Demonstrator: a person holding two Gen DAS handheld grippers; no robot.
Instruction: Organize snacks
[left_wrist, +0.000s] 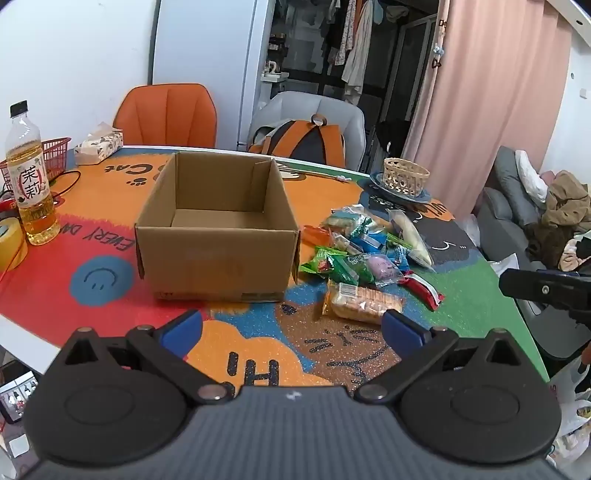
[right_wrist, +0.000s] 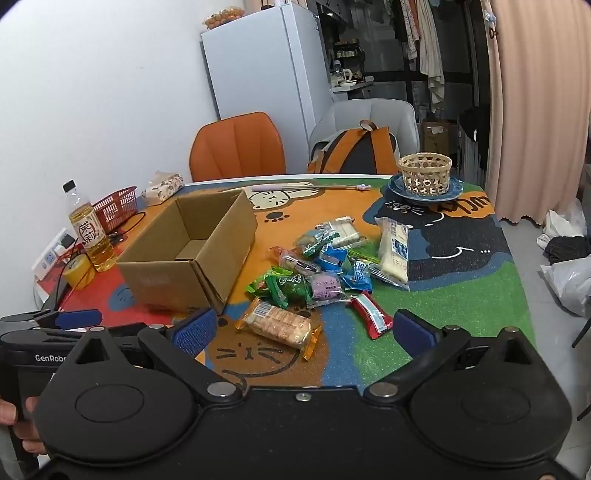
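**Both jaws wide and empty above the snack pile**

The left gripper (left_wrist: 291, 326) hovers over the desk (left_wrist: 476, 295) with its jaws spread wide and nothing between them. The right gripper (right_wrist: 303, 326) hangs the same way, jaws wide and empty.

The snacks (right_wrist: 325, 266) lie in a loose pile on the colourful cat-pattern mat, just right of the open cardboard box (left_wrist: 218, 229), which stands upright and holds nothing visible. The nearest piece, a clear-wrapped biscuit pack (right_wrist: 279, 326), lies just ahead of the right jaws, between the two fingertips in that view, not touched; in the left wrist view it sits beyond the right-hand pad. A red wrapper (right_wrist: 371, 314) lies beside it. A long white packet (right_wrist: 395, 251) rests at the pile's far right edge.
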